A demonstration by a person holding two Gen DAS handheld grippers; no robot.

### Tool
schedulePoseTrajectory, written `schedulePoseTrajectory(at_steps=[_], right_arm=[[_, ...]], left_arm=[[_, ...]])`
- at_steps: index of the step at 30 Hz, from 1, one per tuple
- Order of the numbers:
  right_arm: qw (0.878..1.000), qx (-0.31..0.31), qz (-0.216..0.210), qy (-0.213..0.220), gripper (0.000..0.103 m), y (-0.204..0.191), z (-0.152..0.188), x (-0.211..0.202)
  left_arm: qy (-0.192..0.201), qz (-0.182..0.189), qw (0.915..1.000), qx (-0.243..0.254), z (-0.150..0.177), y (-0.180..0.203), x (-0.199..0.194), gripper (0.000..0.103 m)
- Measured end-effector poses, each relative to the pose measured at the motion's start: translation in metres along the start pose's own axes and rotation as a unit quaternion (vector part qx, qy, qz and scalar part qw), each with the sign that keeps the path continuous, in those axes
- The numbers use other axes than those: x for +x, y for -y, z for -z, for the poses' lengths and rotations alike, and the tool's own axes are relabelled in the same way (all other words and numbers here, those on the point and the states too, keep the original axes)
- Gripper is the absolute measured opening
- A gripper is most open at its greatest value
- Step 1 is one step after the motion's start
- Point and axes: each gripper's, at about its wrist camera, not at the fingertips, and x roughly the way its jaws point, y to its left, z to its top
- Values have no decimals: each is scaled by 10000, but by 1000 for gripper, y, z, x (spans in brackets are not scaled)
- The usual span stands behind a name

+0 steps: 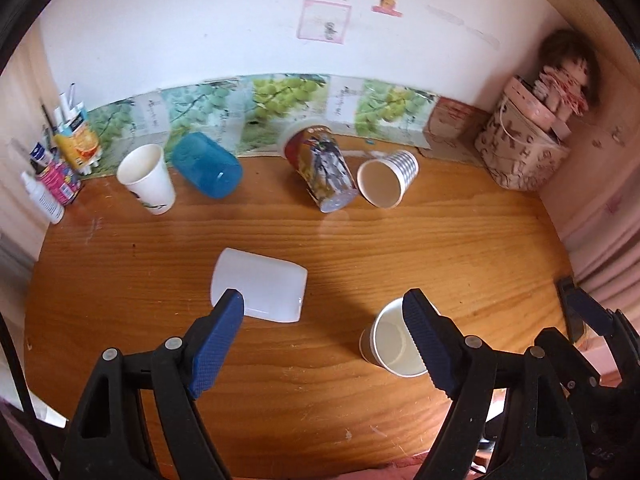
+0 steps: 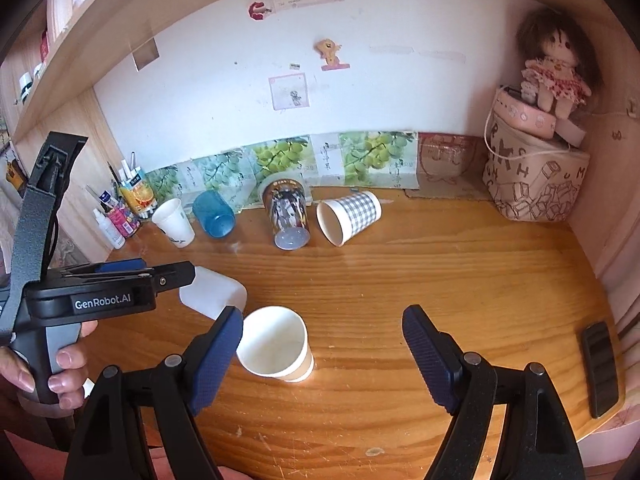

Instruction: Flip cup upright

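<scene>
A white plastic cup [image 1: 260, 286] lies on its side on the wooden desk [image 1: 460, 240]; it also shows in the right wrist view [image 2: 214, 292], partly behind the left gripper body. My left gripper [image 1: 324, 304] is open, its left finger [image 1: 224, 320] just in front of that cup. A paper cup [image 1: 394, 338] stands upright by its right finger; it also shows in the right wrist view [image 2: 276, 344]. My right gripper [image 2: 322, 320] is open and empty just right of that cup. At the back, a blue cup [image 1: 208, 166], a printed cup [image 1: 322, 170] and a striped paper cup [image 1: 386, 178] lie tipped; a white paper cup [image 1: 148, 178] stands upright.
Bottles and pens [image 1: 56, 164] stand at the back left. A patterned bag [image 2: 536, 180] with a doll [image 2: 556, 68] sits at the back right corner. A black object [image 2: 600, 368] lies near the right edge. A shelf [image 2: 120, 36] hangs over the left.
</scene>
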Motion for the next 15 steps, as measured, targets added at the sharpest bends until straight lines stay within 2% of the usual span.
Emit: schedulePoseTrajectory(at_steps=[3,6,9,10,15], right_arm=[[9996,91,-253,50,84,-8,-13,-10],[9999,-98,5,104,84,-18,-19,-18],[9998,83,-119,117,84,-18,-26,-30],[9996,168,-173,176,84,-16,-27,-35],[9984,197,74,523,85,-14,-26,-49]], left_arm=[[272,-257,9990,-228,-2,-8,-22,86],[451,-600,9961,-459,-1,-16,-39,88],[608,-987,9913,-622,7,-22,-55,88],[660,-1056,9902,-630,9,-22,-58,88],[1128,-1159,9833,-835,15,-25,-78,88]])
